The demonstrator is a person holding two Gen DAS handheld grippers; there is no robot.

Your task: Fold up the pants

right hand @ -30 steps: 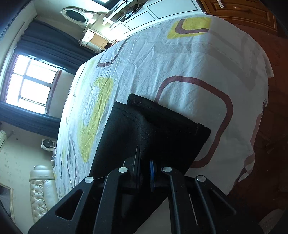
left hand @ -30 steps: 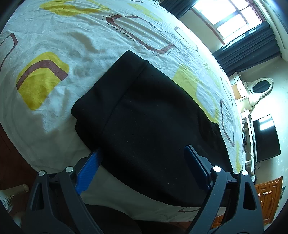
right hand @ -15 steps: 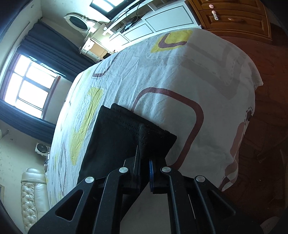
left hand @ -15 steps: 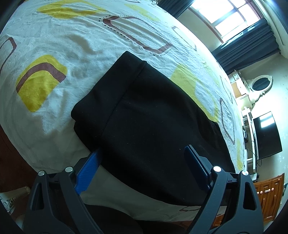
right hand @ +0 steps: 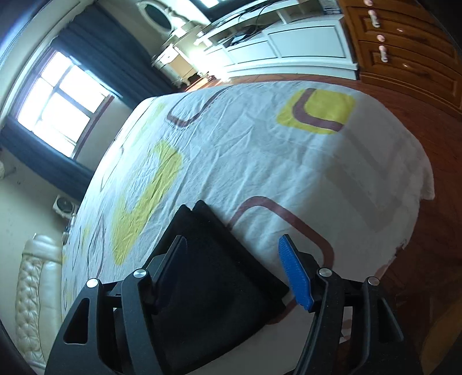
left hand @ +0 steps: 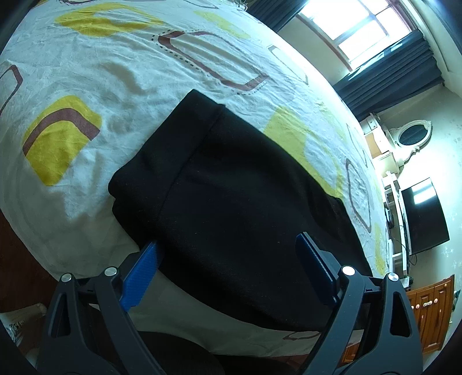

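Observation:
Black pants [left hand: 231,202] lie folded into a thick stack on the patterned bedsheet [left hand: 115,72], near the bed's front edge. My left gripper [left hand: 226,242] hovers just above the stack's near part, open wide, its blue pads on either side and touching nothing. In the right wrist view the other end of the pants [right hand: 213,277] lies flat on the sheet [right hand: 245,150]. My right gripper [right hand: 232,239] is over that end with its jaws opening. The cloth shows between the fingers, but the pads do not press on it.
A wooden floor [right hand: 433,202] drops away past the bed's corner. A brown wooden cabinet [right hand: 404,43] and a white unit [right hand: 288,49] line the far wall, with a dark TV [left hand: 424,213] and a curtained window [left hand: 355,26]. A padded cream headboard [right hand: 29,288] is at the left.
My right gripper, shut on the pants' end before, has let go and spread its jaws. It has also rolled and shifted along the bed. The left gripper and the stack stay put.

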